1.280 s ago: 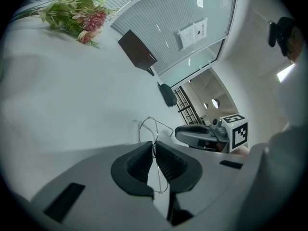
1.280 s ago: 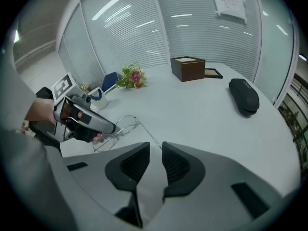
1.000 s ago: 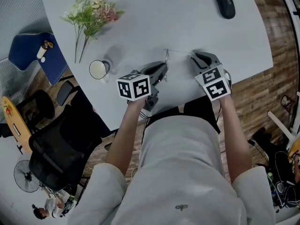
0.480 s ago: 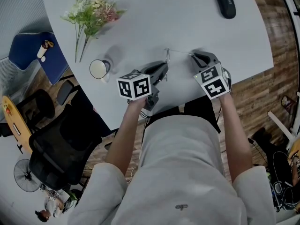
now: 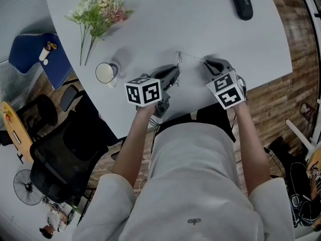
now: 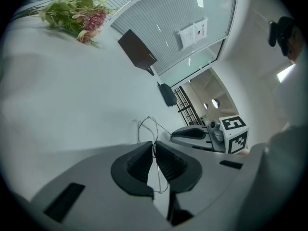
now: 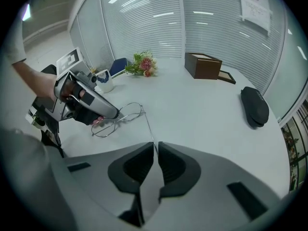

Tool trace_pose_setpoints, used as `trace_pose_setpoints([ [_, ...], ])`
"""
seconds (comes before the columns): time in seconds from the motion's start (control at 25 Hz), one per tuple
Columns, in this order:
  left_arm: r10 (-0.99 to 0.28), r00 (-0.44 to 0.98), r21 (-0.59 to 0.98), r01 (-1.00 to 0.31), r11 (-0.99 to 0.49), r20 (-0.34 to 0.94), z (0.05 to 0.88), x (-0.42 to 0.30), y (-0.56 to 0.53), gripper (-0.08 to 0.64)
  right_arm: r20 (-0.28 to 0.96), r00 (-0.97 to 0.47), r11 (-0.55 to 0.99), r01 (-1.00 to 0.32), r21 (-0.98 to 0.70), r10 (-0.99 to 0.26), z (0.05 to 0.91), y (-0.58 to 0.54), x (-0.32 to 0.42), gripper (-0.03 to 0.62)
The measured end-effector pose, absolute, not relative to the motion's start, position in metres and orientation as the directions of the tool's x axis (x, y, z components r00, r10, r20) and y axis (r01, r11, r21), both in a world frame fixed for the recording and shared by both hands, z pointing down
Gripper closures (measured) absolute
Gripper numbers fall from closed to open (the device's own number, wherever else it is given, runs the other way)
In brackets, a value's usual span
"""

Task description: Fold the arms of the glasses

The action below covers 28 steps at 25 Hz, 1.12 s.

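Thin wire-frame glasses (image 5: pixel 178 58) lie on the white table (image 5: pixel 165 19) just ahead of both grippers. My left gripper (image 5: pixel 175 74) is shut on the frame at a lens rim; the wire (image 6: pixel 148 128) runs between its pads (image 6: pixel 154 150). One arm (image 7: pixel 146 126) of the glasses stretches out to the right, its end lying between the tips of my right gripper (image 7: pixel 155 147). The right gripper's (image 5: pixel 207 63) jaws have just been closing and now pinch that arm. The left gripper (image 7: pixel 87 105) shows in the right gripper view, holding the lenses (image 7: pixel 117 119).
A white mug (image 5: pixel 105 74) stands left of the left gripper, with a bunch of flowers (image 5: pixel 98 14) behind it. A black glasses case (image 5: pixel 239 1) lies at the far right and a brown box (image 7: pixel 203 64) at the back. The table's near edge runs under my hands.
The right gripper's marker cube has tipped and shifted slightly left toward the glasses. The left gripper and the glasses have stayed put.
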<state>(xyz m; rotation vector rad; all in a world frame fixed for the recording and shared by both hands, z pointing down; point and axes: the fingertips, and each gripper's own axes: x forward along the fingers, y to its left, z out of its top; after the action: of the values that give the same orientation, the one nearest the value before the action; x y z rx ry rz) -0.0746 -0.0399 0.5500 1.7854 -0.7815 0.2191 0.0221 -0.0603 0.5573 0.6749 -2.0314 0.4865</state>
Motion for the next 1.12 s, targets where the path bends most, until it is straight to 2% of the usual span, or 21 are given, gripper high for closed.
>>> trace_pose_setpoints([
  [0.68,-0.409,0.757,0.779,-0.608,-0.157,0.509,0.549,-0.076,-0.041,0.526,0.822,-0.536,0.765,-0.606,-0.216,-0.192,0.556,-0.025,-0.007,0.571],
  [1.12,-0.408,0.756,0.777,-0.61,-0.156,0.512,0.549,-0.076,-0.041,0.526,0.806,-0.578,0.775,-0.564,-0.285,-0.124,0.552,-0.005,-0.034,0.554],
])
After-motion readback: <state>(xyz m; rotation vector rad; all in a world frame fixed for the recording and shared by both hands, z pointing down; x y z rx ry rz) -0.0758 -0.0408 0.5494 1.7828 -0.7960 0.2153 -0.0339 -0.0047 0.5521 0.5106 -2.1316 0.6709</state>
